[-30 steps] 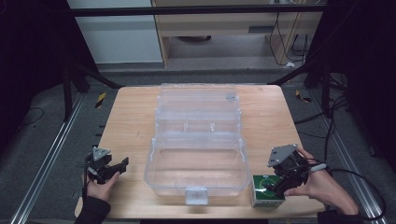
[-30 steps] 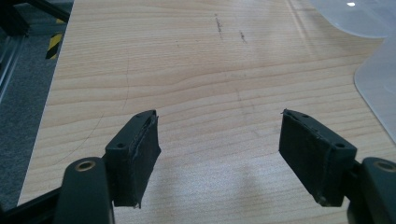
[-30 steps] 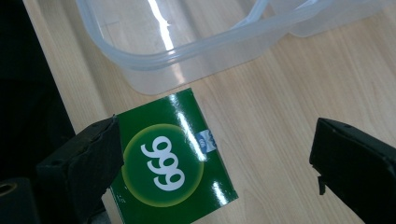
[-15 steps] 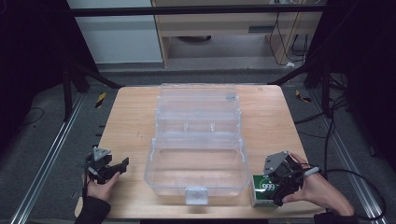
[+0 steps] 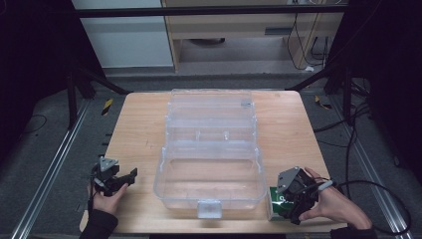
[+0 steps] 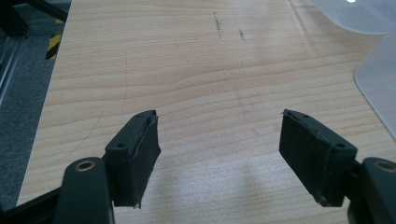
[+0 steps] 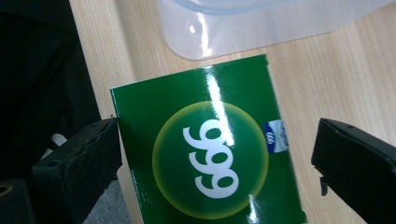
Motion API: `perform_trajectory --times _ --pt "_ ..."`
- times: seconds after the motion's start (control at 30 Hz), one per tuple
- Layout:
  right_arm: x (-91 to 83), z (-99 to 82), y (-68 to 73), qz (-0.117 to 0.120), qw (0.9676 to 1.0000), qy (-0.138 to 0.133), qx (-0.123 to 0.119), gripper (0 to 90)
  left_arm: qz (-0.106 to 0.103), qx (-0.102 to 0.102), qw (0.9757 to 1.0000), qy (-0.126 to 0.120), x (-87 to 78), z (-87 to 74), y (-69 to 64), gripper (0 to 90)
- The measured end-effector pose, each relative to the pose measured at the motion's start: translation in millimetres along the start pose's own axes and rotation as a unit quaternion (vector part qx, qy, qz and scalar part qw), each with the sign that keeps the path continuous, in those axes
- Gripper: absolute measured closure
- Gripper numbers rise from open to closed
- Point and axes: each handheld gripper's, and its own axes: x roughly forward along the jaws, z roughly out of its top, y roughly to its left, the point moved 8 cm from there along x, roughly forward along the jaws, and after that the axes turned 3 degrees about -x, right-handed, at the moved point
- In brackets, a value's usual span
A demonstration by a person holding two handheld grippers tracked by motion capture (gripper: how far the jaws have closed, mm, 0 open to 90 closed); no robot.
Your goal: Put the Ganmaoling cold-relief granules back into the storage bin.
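Right gripper [image 5: 293,201] lowered over flat glossy green "999" carton [image 7: 205,154], jaws just widened, straddling, not clamping. Left gripper [image 6: 229,154] spread, empty. Grasp next, likely into clear plastic organiser box [image 5: 211,149].

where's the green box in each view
high view: the green box lies at the table's near right edge, under the right gripper and right of the clear plastic case.
left gripper view: bare tabletop ahead of its fingers, no box there.
right gripper view: the box sits centre, between the open fingers.
shared landmark: the clear case's edge, top of the right gripper view.
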Motion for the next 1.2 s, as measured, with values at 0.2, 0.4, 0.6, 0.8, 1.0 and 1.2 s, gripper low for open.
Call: perform_trajectory --times 0.2,0.4,0.6,0.8,1.0,1.2 --pt "7.0 -2.1 2.6 0.008 0.9998 0.012 -0.012 2.1 0.0 0.0 1.0 0.0 -0.1 0.0 -0.1 28.0" --pt "13.7 -1.0 3.2 0.018 0.9993 0.026 -0.019 2.6 0.0 0.0 1.0 0.0 -0.3 0.1 0.1 28.0" --pt "16.5 -1.4 3.8 0.024 0.9988 0.033 -0.025 3.6 0.0 0.001 1.0 0.0 -0.2 0.1 0.0 28.0" --pt "24.6 -7.7 2.8 0.031 0.9984 0.041 -0.022 5.2 0.0 0.001 1.0 0.0 -0.2 0.1 0.1 28.1" --pt "29.3 -10.2 2.4 0.036 0.9984 0.036 -0.024 6.1 0.0 0.001 1.0 0.0 0.1 0.0 0.0 28.1" --pt "31.3 -12.8 2.8 0.039 0.9985 0.028 -0.025 8.8 0.001 0.002 1.0 0.001 0.2 -0.1 -0.1 28.1"
